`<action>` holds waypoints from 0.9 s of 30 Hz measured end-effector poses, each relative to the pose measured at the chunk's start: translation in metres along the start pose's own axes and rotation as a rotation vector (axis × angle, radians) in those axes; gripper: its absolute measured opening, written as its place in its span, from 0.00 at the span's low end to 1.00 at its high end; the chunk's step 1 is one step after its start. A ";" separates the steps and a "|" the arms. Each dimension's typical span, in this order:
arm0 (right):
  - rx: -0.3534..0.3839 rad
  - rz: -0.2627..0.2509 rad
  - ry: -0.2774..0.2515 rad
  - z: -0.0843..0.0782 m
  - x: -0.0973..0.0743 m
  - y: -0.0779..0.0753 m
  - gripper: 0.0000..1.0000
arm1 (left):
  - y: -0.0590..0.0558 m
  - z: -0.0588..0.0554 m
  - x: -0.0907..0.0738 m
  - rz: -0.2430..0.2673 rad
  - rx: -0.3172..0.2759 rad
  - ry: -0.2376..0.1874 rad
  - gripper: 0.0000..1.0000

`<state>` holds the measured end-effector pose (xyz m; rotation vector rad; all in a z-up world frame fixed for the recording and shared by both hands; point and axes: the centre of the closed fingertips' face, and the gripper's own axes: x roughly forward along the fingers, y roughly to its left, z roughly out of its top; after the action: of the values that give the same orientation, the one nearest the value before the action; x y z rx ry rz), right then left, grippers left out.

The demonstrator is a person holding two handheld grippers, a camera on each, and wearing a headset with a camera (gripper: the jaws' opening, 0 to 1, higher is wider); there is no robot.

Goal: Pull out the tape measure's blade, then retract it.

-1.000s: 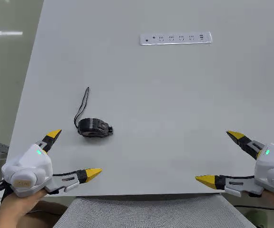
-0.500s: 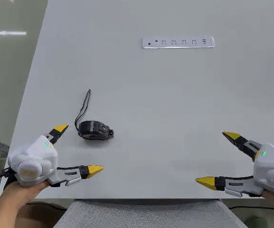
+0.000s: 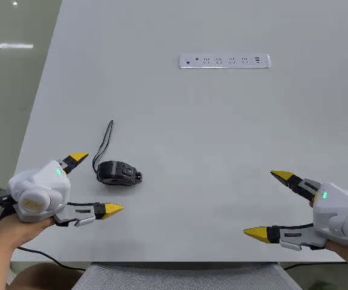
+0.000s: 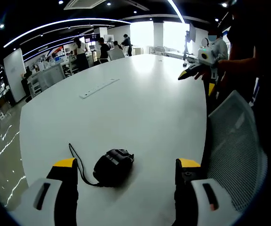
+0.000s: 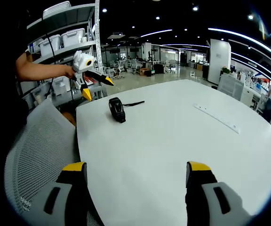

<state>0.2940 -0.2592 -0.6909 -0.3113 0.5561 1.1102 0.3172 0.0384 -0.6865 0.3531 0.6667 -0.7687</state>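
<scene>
A small black tape measure (image 3: 118,173) (image 4: 113,166) (image 5: 117,109) with a thin black wrist loop (image 3: 104,139) lies on the white table (image 3: 192,133), left of centre. My left gripper (image 3: 95,183) (image 4: 126,165) is open, its yellow-tipped jaws spread just left of and nearer than the tape measure, apart from it. My right gripper (image 3: 270,203) (image 5: 136,167) hovers open near the table's front right edge, far from the tape measure, nothing between its jaws.
A white power strip (image 3: 225,61) (image 4: 99,88) (image 5: 217,117) lies at the far side of the table. A grey mesh chair back (image 3: 180,277) sits against the near table edge. Shelving and office desks stand in the background.
My left gripper has moved up and closer to the tape measure. My right gripper has drifted slightly left. The head camera has shifted a little.
</scene>
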 end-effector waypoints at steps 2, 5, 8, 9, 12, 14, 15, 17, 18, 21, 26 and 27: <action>-0.026 0.011 0.006 0.001 0.003 -0.001 0.86 | 0.001 0.000 0.003 -0.016 0.013 0.014 0.81; -0.046 0.027 0.009 0.003 0.008 -0.003 0.85 | 0.004 -0.002 0.008 -0.033 0.044 0.042 0.78; -0.064 0.041 0.011 0.004 0.012 -0.005 0.83 | 0.007 -0.002 0.011 -0.048 0.057 0.059 0.76; -0.072 0.046 0.013 0.004 0.014 -0.006 0.82 | 0.009 -0.003 0.013 -0.052 0.061 0.068 0.75; -0.086 0.058 0.015 0.006 0.018 -0.009 0.80 | 0.011 -0.006 0.017 -0.061 0.083 0.097 0.71; -0.096 0.067 0.017 0.008 0.021 -0.010 0.79 | 0.012 -0.012 0.020 -0.073 0.130 0.132 0.68; -0.098 0.069 0.016 0.009 0.023 -0.010 0.78 | 0.011 -0.011 0.020 -0.078 0.135 0.138 0.66; -0.104 0.079 0.016 0.011 0.027 -0.011 0.77 | 0.014 -0.015 0.024 -0.083 0.144 0.159 0.66; -0.108 0.084 0.017 0.011 0.029 -0.011 0.76 | 0.016 -0.016 0.026 -0.082 0.151 0.165 0.66; -0.116 0.097 0.024 0.012 0.035 -0.013 0.74 | 0.017 -0.021 0.029 -0.108 0.190 0.183 0.64; -0.135 0.118 0.022 0.015 0.047 -0.015 0.71 | 0.021 -0.033 0.035 -0.149 0.258 0.225 0.61; -0.139 0.121 0.025 0.015 0.050 -0.016 0.71 | 0.023 -0.036 0.037 -0.160 0.270 0.231 0.59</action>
<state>0.3284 -0.2209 -0.7074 -0.4163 0.5261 1.2668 0.3383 0.0531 -0.7360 0.6478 0.8162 -0.9829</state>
